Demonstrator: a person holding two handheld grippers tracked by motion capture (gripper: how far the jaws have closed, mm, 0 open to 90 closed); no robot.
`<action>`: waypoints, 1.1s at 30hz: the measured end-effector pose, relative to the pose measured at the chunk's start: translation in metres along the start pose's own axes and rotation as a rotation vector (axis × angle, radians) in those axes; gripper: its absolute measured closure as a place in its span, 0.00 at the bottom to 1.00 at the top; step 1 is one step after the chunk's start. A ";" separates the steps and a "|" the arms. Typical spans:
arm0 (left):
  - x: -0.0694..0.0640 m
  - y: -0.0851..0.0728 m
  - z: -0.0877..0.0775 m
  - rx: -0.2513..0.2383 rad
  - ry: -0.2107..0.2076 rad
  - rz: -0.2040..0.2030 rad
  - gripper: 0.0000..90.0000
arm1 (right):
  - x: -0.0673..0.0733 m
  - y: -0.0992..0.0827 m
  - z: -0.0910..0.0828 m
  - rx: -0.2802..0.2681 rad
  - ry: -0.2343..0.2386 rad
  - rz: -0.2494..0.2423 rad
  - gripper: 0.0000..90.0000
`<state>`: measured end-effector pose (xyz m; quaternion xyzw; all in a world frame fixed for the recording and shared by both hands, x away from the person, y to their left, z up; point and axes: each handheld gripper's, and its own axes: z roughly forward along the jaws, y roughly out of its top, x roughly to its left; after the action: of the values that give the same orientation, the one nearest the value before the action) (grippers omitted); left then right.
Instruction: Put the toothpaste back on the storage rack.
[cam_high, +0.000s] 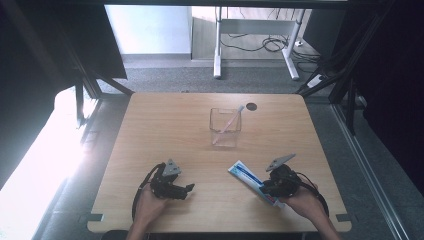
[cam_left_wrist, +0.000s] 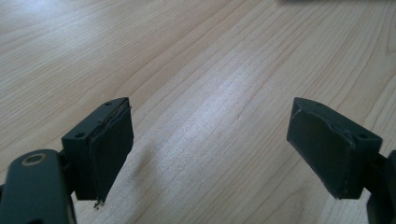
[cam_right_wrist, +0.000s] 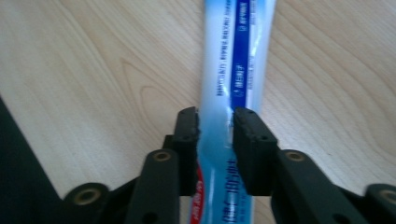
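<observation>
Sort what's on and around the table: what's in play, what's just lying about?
In play, likely: toothpaste tube pinched by right gripper; clear cup holding a toothbrush; open left gripper.

Lying about: desk frame and floor cables behind the table.

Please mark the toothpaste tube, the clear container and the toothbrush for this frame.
toothpaste tube (cam_right_wrist: 236, 56), right gripper view, on the printed blue-and-white body ahead of the jaws.
clear container (cam_high: 225, 138), high view, on its near wall.
toothbrush (cam_high: 233, 119), high view, on the shaft leaning inside the container.
</observation>
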<state>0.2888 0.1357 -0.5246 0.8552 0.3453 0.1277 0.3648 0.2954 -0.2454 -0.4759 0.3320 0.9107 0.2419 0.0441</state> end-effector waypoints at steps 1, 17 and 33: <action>0.000 0.000 0.000 0.001 0.000 0.000 0.17 | -0.001 0.001 0.001 0.009 -0.009 0.001 0.72; 0.001 -0.001 0.001 0.011 -0.001 0.006 0.17 | -0.003 0.028 0.030 0.167 -0.036 0.015 0.55; 0.001 -0.001 0.002 0.021 -0.001 0.013 0.17 | -0.003 0.045 0.049 0.280 -0.054 0.022 0.60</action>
<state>0.2896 0.1356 -0.5268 0.8612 0.3409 0.1260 0.3552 0.3359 -0.1975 -0.4982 0.3511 0.9303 0.1039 0.0193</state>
